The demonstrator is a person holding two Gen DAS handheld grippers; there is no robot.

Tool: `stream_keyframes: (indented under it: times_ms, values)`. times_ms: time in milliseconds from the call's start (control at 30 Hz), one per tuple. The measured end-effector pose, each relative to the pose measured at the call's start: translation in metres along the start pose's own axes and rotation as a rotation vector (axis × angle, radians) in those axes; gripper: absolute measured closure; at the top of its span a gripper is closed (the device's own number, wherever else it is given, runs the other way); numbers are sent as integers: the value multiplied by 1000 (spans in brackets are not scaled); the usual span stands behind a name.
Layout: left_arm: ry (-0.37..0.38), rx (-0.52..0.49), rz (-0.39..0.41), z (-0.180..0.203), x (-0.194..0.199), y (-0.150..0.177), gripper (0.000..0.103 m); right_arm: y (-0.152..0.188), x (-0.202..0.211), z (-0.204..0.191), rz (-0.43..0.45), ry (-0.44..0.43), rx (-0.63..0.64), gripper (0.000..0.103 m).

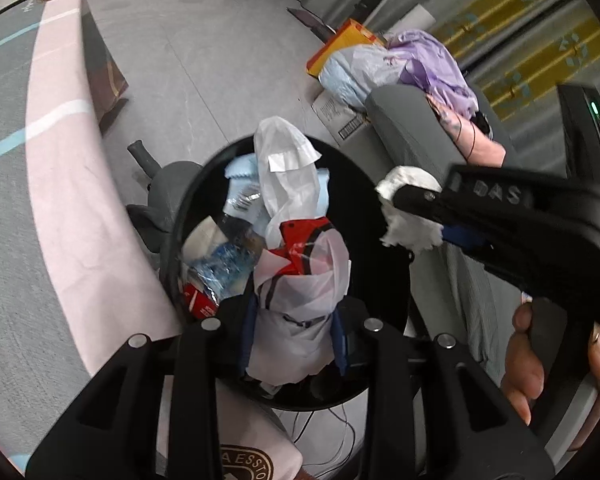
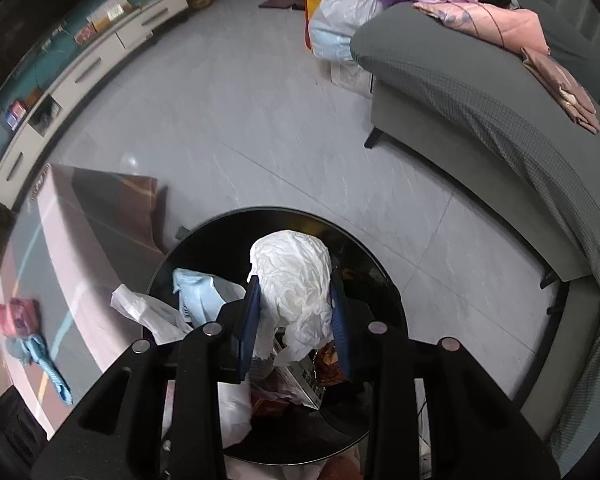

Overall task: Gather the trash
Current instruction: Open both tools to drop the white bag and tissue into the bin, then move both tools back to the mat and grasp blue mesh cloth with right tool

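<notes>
A round black bin (image 1: 380,280) stands below both grippers, full of trash: a crushed plastic bottle (image 1: 228,256), a white bag (image 1: 284,168) and a red packet (image 1: 198,300). My left gripper (image 1: 294,320) is shut on a white plastic bag with red wrapping inside (image 1: 300,280), held over the bin. My right gripper (image 1: 416,216) comes in from the right, shut on a crumpled white tissue wad (image 1: 404,180). In the right wrist view that wad (image 2: 292,268) sits between the blue pads (image 2: 248,320) of the right gripper (image 2: 294,312), above the bin (image 2: 380,272).
A grey sofa (image 2: 480,92) with pink and purple cloths curves along the right. Bags (image 1: 352,64) lie on the floor at its far end. A pink-edged mat (image 1: 60,200) runs on the left, a white cabinet (image 2: 100,56) behind. A person's hand (image 1: 528,360) grips the right handle.
</notes>
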State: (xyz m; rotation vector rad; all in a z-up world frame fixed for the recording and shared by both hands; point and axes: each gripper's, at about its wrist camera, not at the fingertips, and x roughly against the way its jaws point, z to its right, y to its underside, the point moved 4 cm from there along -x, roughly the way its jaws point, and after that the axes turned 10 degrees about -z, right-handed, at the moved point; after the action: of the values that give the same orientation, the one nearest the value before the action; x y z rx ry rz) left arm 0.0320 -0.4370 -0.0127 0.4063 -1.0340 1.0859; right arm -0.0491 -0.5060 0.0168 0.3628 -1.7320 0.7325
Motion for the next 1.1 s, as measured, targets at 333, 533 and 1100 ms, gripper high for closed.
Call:
stream_keyframes:
  times_ms: [333,533,1100]
  values:
    - [10,-21,-21,8,-9,6,58,-1,2,-1,3,6,2,64]
    - [45,-8,10,8,4,8,31,2,14,2,40,6,-6,47]
    - [2,89,288,-59,132,34,3,11,67,-37,220,-19,79,18]
